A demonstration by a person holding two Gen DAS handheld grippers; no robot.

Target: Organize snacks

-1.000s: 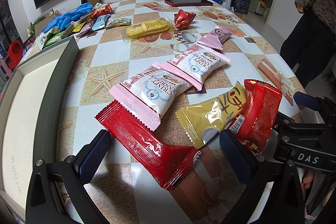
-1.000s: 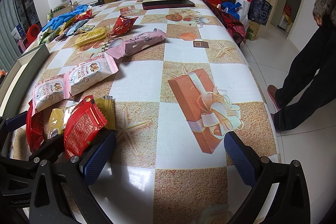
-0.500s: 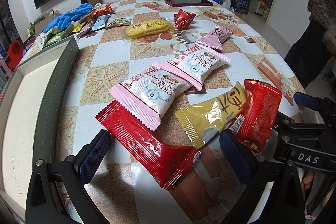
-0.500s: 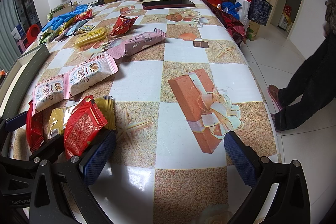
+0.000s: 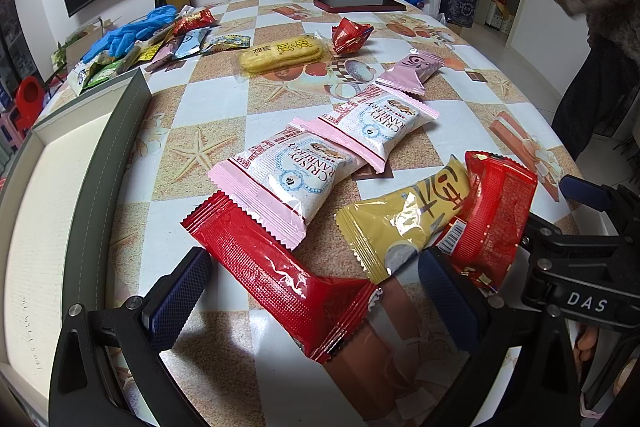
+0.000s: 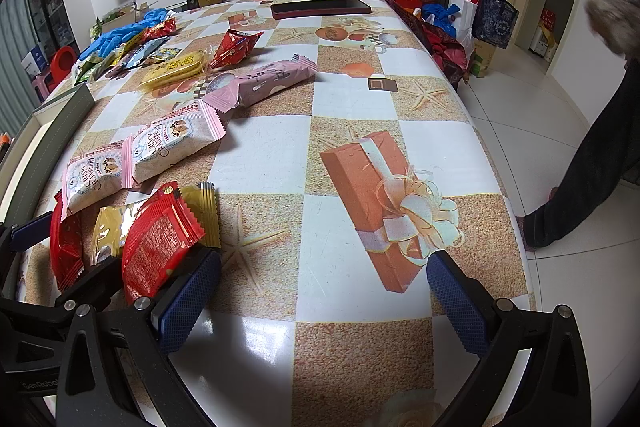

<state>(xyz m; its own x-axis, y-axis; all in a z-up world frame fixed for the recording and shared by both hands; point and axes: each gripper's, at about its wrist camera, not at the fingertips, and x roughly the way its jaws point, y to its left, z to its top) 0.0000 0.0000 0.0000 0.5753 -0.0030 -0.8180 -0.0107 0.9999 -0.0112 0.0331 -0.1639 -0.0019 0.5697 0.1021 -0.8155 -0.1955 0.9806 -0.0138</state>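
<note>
Nothing on the table [image 6: 280, 147] is changing; only the bystander [image 6: 592, 147] is moving. Both the left gripper [image 5: 316, 291] and the right gripper [image 6: 324, 287] are staying spread, holding nothing, so sorting is not advancing.

Right hand-held gripper [image 6: 324, 295] gapes over the table [image 6: 360, 147], red packet [image 6: 156, 239] beside.

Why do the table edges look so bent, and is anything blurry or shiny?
Left wrist view: the fisheye lens bows the tray rim; glare streaks the red wrapper. Right wrist view: the table bulges, a bright reflection sits near its front edge, and the passer-by is smeared.
</note>
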